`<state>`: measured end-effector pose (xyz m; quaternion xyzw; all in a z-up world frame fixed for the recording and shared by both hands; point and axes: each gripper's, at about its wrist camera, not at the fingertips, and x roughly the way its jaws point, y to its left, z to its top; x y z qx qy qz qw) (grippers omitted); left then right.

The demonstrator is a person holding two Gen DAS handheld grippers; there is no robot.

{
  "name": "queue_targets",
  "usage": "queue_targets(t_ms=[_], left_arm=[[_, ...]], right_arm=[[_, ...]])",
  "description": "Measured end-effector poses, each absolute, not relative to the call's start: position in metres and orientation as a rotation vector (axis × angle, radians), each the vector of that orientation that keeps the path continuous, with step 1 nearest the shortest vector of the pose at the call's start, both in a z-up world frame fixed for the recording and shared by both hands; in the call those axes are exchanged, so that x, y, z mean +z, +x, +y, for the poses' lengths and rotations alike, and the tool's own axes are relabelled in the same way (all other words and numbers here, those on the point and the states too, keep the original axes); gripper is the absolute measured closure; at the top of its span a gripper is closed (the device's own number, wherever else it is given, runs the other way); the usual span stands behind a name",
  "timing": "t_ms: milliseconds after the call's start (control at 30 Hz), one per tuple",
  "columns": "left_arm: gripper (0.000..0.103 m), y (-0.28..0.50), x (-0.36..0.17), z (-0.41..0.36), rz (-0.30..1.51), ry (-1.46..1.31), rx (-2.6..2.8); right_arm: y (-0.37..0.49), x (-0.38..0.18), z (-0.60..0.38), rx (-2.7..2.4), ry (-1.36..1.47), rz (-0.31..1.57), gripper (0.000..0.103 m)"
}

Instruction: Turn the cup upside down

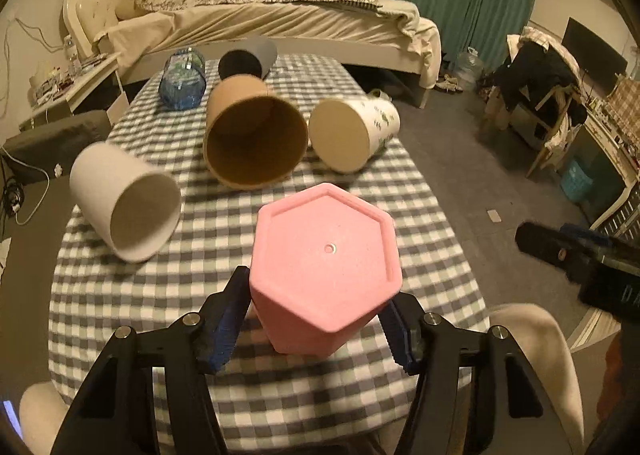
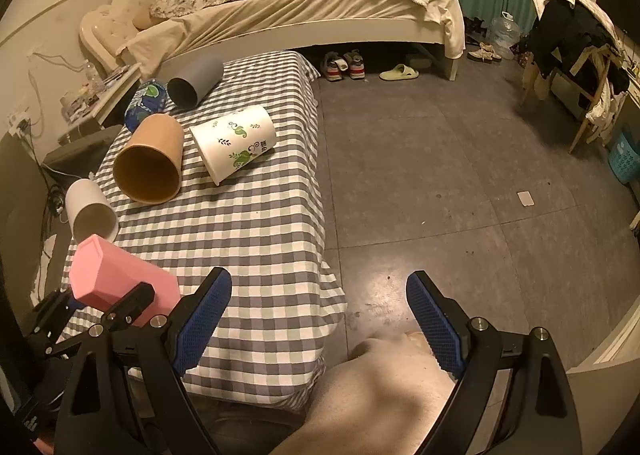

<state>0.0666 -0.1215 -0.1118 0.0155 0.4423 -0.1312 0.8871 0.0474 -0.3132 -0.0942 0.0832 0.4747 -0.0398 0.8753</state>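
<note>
White cup (image 1: 124,203): far left on the counter (image 1: 256,395), on its side, mouth toward the left wrist camera.
Brown cup (image 1: 254,135): next right, also on its side, mouth open to the camera; blue bottle (image 1: 183,79) and grey cup (image 1: 250,57) lie behind it.
Pink cup (image 1: 326,267): hexagonal, centre front, held off the checked cloth with its base facing the left camera and tipped up; mouth not visible. In the right wrist view it hangs tilted over the counter's near left corner.
Left gripper (image 1: 316,329): fingers closed narrow on the pink cup's two sides, blue pads pressed against it.
Patterned cup (image 1: 354,135): right of the brown one, on its side, base toward the left camera.
Right gripper (image 2: 320,321): fingers spread wide, holding nothing, off the counter's right edge over the floor.
Step in hand: judged mid-flip; cup gripped, lifted and partly rotated.
Next move calls for: likely finishing the wrist roll until the mouth points down, lowering onto bare cloth clear of the white cup, then opening the fingers.
</note>
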Motion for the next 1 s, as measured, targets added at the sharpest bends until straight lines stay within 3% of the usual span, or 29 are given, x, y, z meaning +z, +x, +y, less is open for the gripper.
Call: queue_targets(t_ms=[500, 700, 1000], left_arm=[[0.039, 0.103, -0.121, -0.126, 0.912, 0.050, -0.271], [0.016, 0.100, -0.109, -0.120, 0.905, 0.015, -0.236], [0.013, 0.072, -0.057, -0.103, 0.790, 0.010, -0.198]], right_arm=[[0.060, -0.099, -0.307, -0.085, 0.149, 1.013, 0.014], [0.061, -0.092, -0.307, -0.089, 0.146, 1.004, 0.014], [0.044, -0.056, -0.300, -0.076, 0.136, 0.920, 0.014]])
